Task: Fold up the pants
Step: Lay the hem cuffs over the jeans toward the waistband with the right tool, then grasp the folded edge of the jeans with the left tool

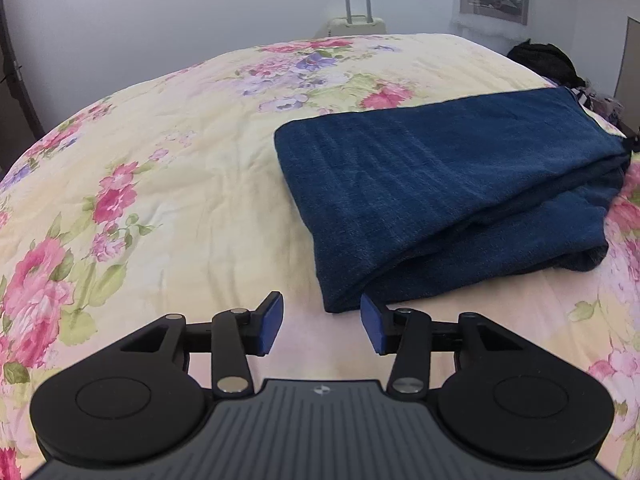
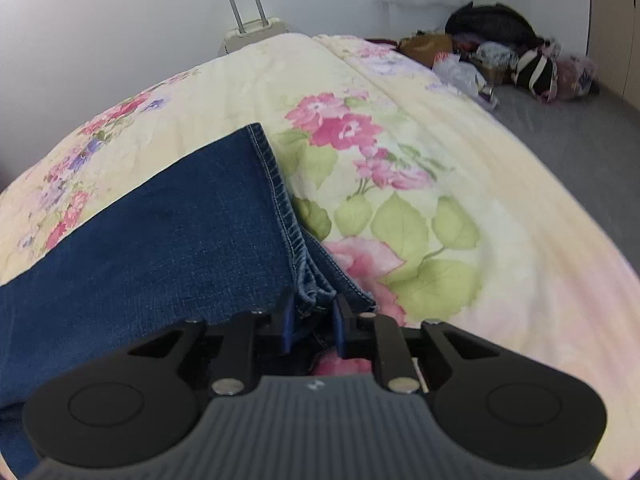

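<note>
Dark blue denim pants (image 1: pixel 440 184) lie folded on the floral bedspread (image 1: pixel 180 184), stretching off to the right in the left wrist view. My left gripper (image 1: pixel 321 307) hovers at their near folded corner, open, with the corner just ahead of its blue pads (image 1: pixel 270 324) and nothing between them. In the right wrist view a pant leg (image 2: pixel 160 240) runs off to the left. Its stitched hems (image 2: pixel 316 292) are bunched between the narrow jaws of my right gripper (image 2: pixel 312 306), whose pads press on the bunch from both sides.
A pale suitcase (image 2: pixel 252 34) with its handle raised stands behind the bed by the wall. The bed's edge falls away on the right to a grey floor (image 2: pixel 580 140), where bags and clothes (image 2: pixel 500 52) are piled in the corner.
</note>
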A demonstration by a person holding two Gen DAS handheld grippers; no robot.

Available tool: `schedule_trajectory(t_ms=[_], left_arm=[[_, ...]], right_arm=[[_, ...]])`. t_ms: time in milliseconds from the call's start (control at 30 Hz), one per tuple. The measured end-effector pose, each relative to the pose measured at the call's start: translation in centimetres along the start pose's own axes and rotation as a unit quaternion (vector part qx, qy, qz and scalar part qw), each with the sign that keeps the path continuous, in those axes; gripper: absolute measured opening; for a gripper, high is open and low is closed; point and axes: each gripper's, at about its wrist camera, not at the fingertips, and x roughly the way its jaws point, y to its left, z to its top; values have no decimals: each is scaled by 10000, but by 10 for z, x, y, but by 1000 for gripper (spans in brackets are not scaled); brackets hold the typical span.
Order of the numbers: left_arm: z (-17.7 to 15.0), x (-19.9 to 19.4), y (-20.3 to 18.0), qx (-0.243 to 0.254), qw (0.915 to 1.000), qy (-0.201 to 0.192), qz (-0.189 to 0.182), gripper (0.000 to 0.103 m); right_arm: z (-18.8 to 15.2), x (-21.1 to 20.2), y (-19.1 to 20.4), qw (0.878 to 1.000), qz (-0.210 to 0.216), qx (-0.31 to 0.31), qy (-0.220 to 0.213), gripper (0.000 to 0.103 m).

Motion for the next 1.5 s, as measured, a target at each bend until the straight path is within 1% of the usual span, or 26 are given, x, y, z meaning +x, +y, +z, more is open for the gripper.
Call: schedule_trajectory(t_ms=[33,133,200,300,367,433,467,533,567,633,667,700,767,800,867,900,1000,1067,1133,1200,1233,1300,1333,1400,1433,1500], left_arm=[[-2,3,-4,120,9999,52,-9,55],[-7,15,-18,451,9988,130,126,55],[-7,23,-27,653,9968,19,452,55],[-4,36,-43,1099,9915,-42,691,55],[-4,39,-56,1369,9860,-236,917,54],[-2,37,-67,1529,9836,-436,856,55],[-2,39,-75,1683,9789,-511,1039,56],[-4,47,-89,2072,9659,-630,1419,56],[-6,48,-94,2206,9608,-721,1514,55],[-8,50,-98,2380,9556,-747,1570,52],[-9,46,-96,2357,9568,-765,1522,48],[-9,39,-92,2214,9627,-785,1342,46],[-5,22,-78,1772,9785,-796,687,46],[-3,17,-72,1594,9824,-788,577,46],[3,16,-70,1499,9831,-771,708,47],[5,19,-70,1533,9832,-745,660,47],[8,28,-84,1896,9772,-731,621,47],[9,30,-94,1952,9758,-818,558,49],[14,32,-101,1842,9785,-839,388,58],[17,34,-106,1812,9795,-859,176,64],[16,37,-111,1911,9774,-862,279,66],[13,44,-115,2057,9726,-828,703,66],[12,48,-113,2045,9722,-759,853,66],[8,52,-106,2174,9683,-647,1044,66],[4,52,-105,2379,9618,-625,1200,66],[-9,55,-104,2922,9390,-595,1712,66]], right_arm=[[1,-9,9,9992,-160,-320,-174,22],[-5,-32,28,9916,-360,-1094,-586,22],[-7,-42,35,9878,-343,-1296,-787,22],[-7,-51,43,9836,-208,-1475,-1020,21],[-6,-51,49,9831,-111,-1514,-1020,21],[-5,-46,53,9841,-41,-1494,-962,21],[-5,-43,55,9843,-41,-1499,-928,21],[-7,-35,57,9842,-124,-1547,-853,22],[-7,-28,58,9842,-239,-1567,-790,22],[-7,-14,53,9859,-392,-1497,-642,22],[-7,-9,49,9874,-407,-1426,-551,22],[-6,-4,44,9884,-461,-1358,-493,22],[-7,0,37,9890,-523,-1311,-439,22],[-7,2,35,9894,-526,-1306,-368,22],[-8,4,28,9910,-443,-1221,-335,25],[-8,4,27,9917,-418,-1167,-342,25],[-9,4,27,9925,-441,-1083,-360,25],[-10,3,29,9923,-480,-1082,-362,25],[-10,2,29,9926,-483,-1065,-341,25],[-9,2,28,9929,-476,-1040,-326,25],[-8,3,28,9931,-473,-1029,-319,25],[-8,3,29,9930,-484,-1036,-310,26],[-8,4,29,9927,-495,-1056,-314,26],[-9,3,30,9923,-498,-1086,-325,26],[-9,3,29,9923,-487,-1089,-329,26],[-9,3,28,9928,-454,-1063,-323,26]])
